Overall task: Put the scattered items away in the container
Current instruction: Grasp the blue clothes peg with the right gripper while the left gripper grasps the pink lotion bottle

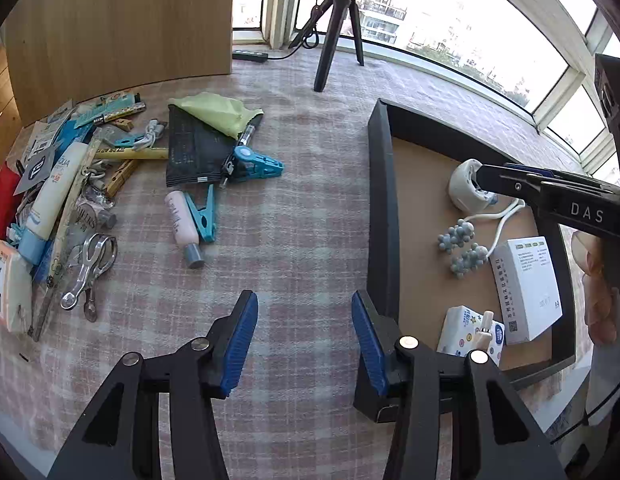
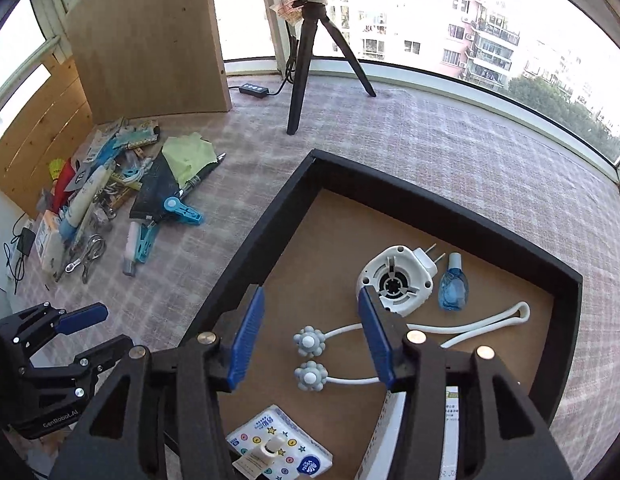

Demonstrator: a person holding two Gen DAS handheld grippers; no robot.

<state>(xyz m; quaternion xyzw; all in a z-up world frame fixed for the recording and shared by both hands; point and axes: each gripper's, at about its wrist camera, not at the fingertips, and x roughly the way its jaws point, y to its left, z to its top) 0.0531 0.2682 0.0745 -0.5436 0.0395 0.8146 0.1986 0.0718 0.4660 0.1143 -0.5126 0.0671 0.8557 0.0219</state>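
A black-walled tray [image 1: 379,204] [image 2: 270,220] with a brown floor holds a white plug-in device [image 2: 393,280], a blue bottle [image 2: 453,284], a white massager with bead balls [image 2: 310,342], a tissue pack [image 2: 278,446] and a white box [image 1: 525,284]. Scattered items lie on the checked cloth at left: a pink bottle [image 1: 182,220], blue clips [image 1: 256,164], metal tongs [image 1: 92,266], a black pouch [image 1: 194,152]. My left gripper [image 1: 304,344] is open and empty over the cloth beside the tray. My right gripper [image 2: 311,340] is open and empty above the tray floor.
A black tripod [image 1: 337,24] and a power strip [image 1: 250,55] stand at the back by the window. A wooden board [image 1: 118,24] stands behind the pile. A sunscreen tube [image 1: 54,196] and a tissue packet [image 1: 6,284] lie at the far left.
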